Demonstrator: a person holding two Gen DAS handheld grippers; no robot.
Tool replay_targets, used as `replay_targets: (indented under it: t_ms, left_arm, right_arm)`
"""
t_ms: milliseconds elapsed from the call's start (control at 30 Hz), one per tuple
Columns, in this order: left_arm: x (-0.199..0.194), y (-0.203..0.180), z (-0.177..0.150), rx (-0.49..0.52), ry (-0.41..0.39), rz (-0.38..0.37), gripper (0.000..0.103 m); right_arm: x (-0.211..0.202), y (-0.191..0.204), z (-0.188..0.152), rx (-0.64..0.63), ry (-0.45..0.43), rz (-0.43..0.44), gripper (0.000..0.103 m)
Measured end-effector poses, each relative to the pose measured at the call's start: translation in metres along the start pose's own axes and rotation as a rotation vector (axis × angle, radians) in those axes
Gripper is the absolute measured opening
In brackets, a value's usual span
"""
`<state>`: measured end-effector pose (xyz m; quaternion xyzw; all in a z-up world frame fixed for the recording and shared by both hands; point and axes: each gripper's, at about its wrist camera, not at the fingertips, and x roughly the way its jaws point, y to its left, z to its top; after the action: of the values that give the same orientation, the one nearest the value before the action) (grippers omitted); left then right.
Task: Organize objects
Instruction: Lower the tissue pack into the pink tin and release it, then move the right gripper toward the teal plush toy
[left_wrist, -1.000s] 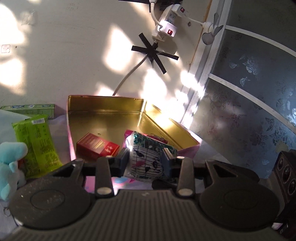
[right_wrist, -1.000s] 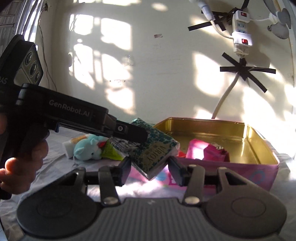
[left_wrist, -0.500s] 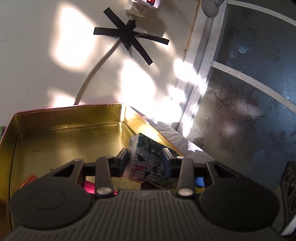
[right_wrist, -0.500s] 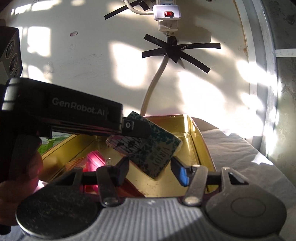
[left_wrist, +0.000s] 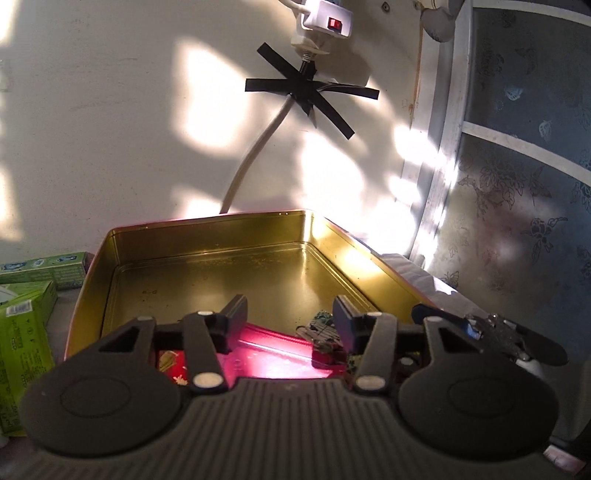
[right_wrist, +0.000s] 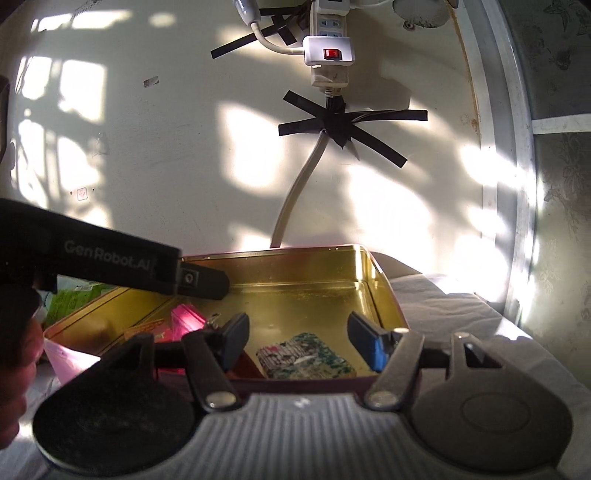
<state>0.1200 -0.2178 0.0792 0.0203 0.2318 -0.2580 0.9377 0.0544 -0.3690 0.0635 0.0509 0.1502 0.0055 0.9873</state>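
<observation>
Cartons in green (left_wrist: 22, 332) are waiting at far left, outside the gold tin (left_wrist: 207, 236), two or three of them as far as I can tell; these are what I am judging to be left of the organizing. Inside the tin, toward its near-left part, a red packet (left_wrist: 170, 363) and a magenta packet (left_wrist: 273, 354) are lying flat on the floor. I am holding the left gripper (left_wrist: 290, 321) over the tin's near edge, and its jaws have just been opening: they are standing apart and empty, with the patterned pouch (right_wrist: 306, 356) lying below them on the tin floor. Farther right, I am keeping the right gripper (right_wrist: 295, 341) low at the tin's near wall; its jaws too have just been opening, and they are spread wide to either side of the pouch, the pads clear of it. The pouch is resting flat near the tin's front right corner, so I am reading this item as delivered. In my judgement three items are stowed, and the remaining work is fetching the cartons on the bench at left.
</observation>
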Motion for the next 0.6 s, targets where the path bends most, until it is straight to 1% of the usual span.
replay_targets:
  t_ms: [133,267,333,433,500,600]
  left_arm:
    - [-0.040,0.015,-0.014,-0.009,-0.012,0.065,0.059]
    - [-0.071,0.037,-0.037,-0.030,-0.017,0.136,0.061]
    - [-0.081,0.049,-0.050,-0.035,-0.002,0.181,0.062]
    - [-0.091,0.068,-0.069,-0.033,0.028,0.252,0.063]
    - [-0.096,0.082,-0.080,-0.038,0.050,0.297,0.063]
    - [-0.108,0.106,-0.097,-0.062,0.080,0.356,0.063]
  right_arm:
    - [-0.012,0.006,0.003,0.041,0.007,0.029,0.062]
    - [-0.031,0.023,0.001,0.047,0.015,0.043,0.062]
    - [-0.040,0.034,-0.004,0.062,0.023,0.057,0.063]
    - [-0.050,0.055,-0.014,0.078,0.055,0.103,0.068]
    - [-0.054,0.075,-0.020,0.067,0.080,0.139,0.073]
    - [-0.056,0.106,-0.031,0.033,0.127,0.202,0.074]
